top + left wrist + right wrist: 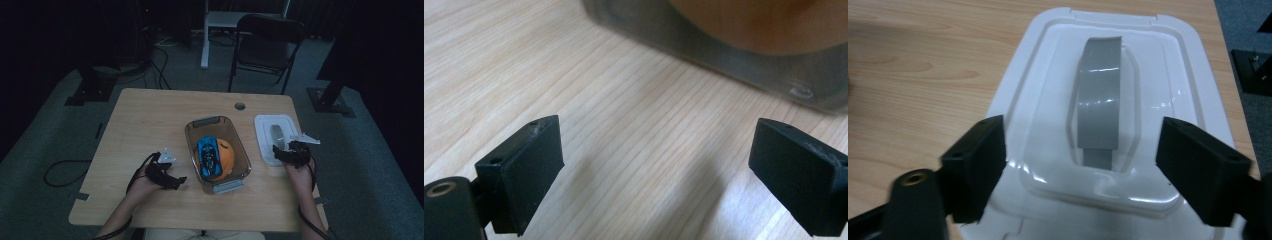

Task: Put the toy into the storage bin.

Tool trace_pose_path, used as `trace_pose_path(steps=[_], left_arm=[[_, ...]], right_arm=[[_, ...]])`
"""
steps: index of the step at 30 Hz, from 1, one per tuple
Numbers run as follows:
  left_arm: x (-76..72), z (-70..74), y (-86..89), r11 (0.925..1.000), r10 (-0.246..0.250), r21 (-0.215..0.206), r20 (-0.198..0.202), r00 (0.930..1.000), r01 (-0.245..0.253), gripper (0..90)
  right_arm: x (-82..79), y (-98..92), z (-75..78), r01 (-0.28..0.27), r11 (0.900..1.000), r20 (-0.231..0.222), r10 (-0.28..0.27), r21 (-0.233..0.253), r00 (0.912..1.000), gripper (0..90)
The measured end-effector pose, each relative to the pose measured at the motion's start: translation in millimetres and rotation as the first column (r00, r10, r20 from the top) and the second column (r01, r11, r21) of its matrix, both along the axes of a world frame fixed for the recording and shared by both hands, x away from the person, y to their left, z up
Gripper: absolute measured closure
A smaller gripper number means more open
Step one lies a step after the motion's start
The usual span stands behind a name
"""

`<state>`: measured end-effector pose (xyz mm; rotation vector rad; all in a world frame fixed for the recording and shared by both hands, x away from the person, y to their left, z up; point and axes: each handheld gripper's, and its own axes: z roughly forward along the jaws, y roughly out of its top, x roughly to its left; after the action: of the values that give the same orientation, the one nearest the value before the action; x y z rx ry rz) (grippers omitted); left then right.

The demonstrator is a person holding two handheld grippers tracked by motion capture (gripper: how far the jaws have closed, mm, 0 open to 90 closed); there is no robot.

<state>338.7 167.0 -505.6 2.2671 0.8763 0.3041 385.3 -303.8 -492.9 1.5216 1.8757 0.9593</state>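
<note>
Hovering spread wide, right gripper (1083, 165) fingers (975, 165) straddling the grey handle (1098, 107) of the white lid (1048, 120), probably lining up a lift. Lid flat on the surface (150, 120) at 3 o'clock of the clear bin (239, 145) holding a blue toy car (207, 154). Left gripper (654, 170) gaping too, empty, parked at 9 o'clock, likely to steady the bin.

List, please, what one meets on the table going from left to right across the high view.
Left gripper in the person's left hand → clear plastic container holding a blue toy car → white plastic lid with a grey handle → right gripper above the lid's near end.
</note>
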Motion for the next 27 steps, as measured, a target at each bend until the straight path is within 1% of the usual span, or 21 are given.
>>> trace_pose_path(steps=[2,3,4,6,7,8,9,11,13,15,17,18,19,20,21,22,23,24,25,27], left_arm=[[-1.0,-1.2,3.6,1.0000,0.007,0.000,-0.001,1.0000,-0.007,7.9],[-1.6,-1.7,5.2,0.9999,0.012,0.004,0.001,0.9999,-0.012,8.0],[-2.2,-2.0,7.1,0.9999,0.016,0.006,0.002,0.9999,-0.016,8.0],[-3.8,-2.7,11.3,0.9996,0.028,0.004,0.003,0.9996,-0.028,7.9],[-3.8,-2.7,11.3,0.9996,0.028,0.004,0.003,0.9996,-0.028,7.9],[-5.4,-3.1,16.6,0.9992,0.040,-0.001,0.003,0.9992,-0.040,7.9],[-5.9,-3.2,18.9,0.9990,0.045,-0.001,0.006,0.9990,-0.045,7.9],[-6.2,-3.7,22.7,0.9983,0.058,0.000,0.006,0.9983,-0.058,7.9],[-6.6,-4.1,24.3,0.9978,0.066,0.000,0.004,0.9978,-0.066,7.9],[-7.5,-5.4,28.1,0.9969,0.079,0.004,0.009,0.9968,-0.079,7.9],[-8.6,-5.3,30.6,0.9964,0.085,0.000,0.010,0.9963,-0.085,7.9],[-9.4,-5.0,32.0,0.9957,0.093,-0.002,0.015,0.9956,-0.093,7.9],[-9.4,-5.0,32.0,0.9957,0.093,-0.002,0.015,0.9956,-0.093,7.9],[-11.0,-4.8,35.9,0.9949,0.101,-0.007,0.022,0.9947,-0.100,7.9],[-11.7,-5.2,37.3,0.9942,0.107,-0.007,0.024,0.9939,-0.107,7.9],[-12.1,-5.7,38.9,0.9940,0.109,-0.001,0.027,0.9937,-0.109,7.9],[-12.6,-6.3,39.9,0.9936,0.113,-0.005,0.025,0.9933,-0.113,7.9],[-13.1,-6.6,42.0,0.9936,0.113,-0.007,0.025,0.9933,-0.113,7.9],[-13.9,-7.0,43.1,0.9931,0.117,-0.010,0.023,0.9929,-0.117,7.9],[-14.8,-7.6,45.2,0.9928,0.120,-0.009,0.026,0.9925,-0.119,7.9]], right_arm=[[5.1,-1.2,-2.3,0.006,1.000,-0.006,-0.006,-0.003,1.0000,25.5],[7.2,-1.9,-3.3,0.010,1.000,-0.004,-0.010,-0.005,0.9999,28.9],[9.3,-2.6,-4.3,0.019,1.000,0.001,-0.019,-0.008,0.9998,29.8],[13.5,-4.4,-5.7,0.034,0.999,-0.002,-0.034,-0.002,0.9994,32.9],[13.5,-4.4,-5.7,0.034,0.999,-0.002,-0.034,-0.002,0.9994,32.9],[15.7,-5.5,-6.4,0.040,0.999,-0.006,-0.040,0.003,0.9992,33.3],[20.8,-7.2,-8.2,0.045,0.999,-0.015,-0.045,0.015,0.9989,34.8],[25.1,-6.5,-9.3,0.041,0.999,-0.023,-0.041,0.008,0.9989,39.1],[26.7,-5.9,-9.7,0.039,0.999,-0.025,-0.039,0.003,0.9989,39.3],[32.8,-3.4,-12.2,0.035,0.999,-0.045,-0.035,-0.003,0.9984,44.3],[34.9,-1.9,-13.8,0.039,0.999,-0.053,-0.040,-0.021,0.9978,48.0],[35.8,-1.3,-15.1,0.042,0.999,-0.059,-0.043,-0.024,0.9973,50.2],[35.8,-1.3,-15.1,0.042,0.999,-0.059,-0.043,-0.024,0.9973,50.2],[36.3,-0.8,-16.4,0.047,0.999,-0.061,-0.049,-0.028,0.9969,52.2],[37.1,0.4,-19.7,0.042,0.999,-0.071,-0.044,-0.032,0.9965,60.0],[37.0,1.2,-20.6,0.042,0.998,-0.068,-0.045,-0.048,0.9967,61.4],[36.8,1.2,-21.0,0.040,0.998,-0.067,-0.044,-0.053,0.9968,62.5],[36.6,1.0,-21.1,0.038,0.998,-0.067,-0.041,-0.046,0.9969,66.2],[36.2,1.5,-21.4,0.032,0.999,-0.065,-0.035,-0.043,0.9973,66.3],[36.2,2.8,-20.8,0.032,0.998,-0.066,-0.036,-0.057,0.9971,66.7]])
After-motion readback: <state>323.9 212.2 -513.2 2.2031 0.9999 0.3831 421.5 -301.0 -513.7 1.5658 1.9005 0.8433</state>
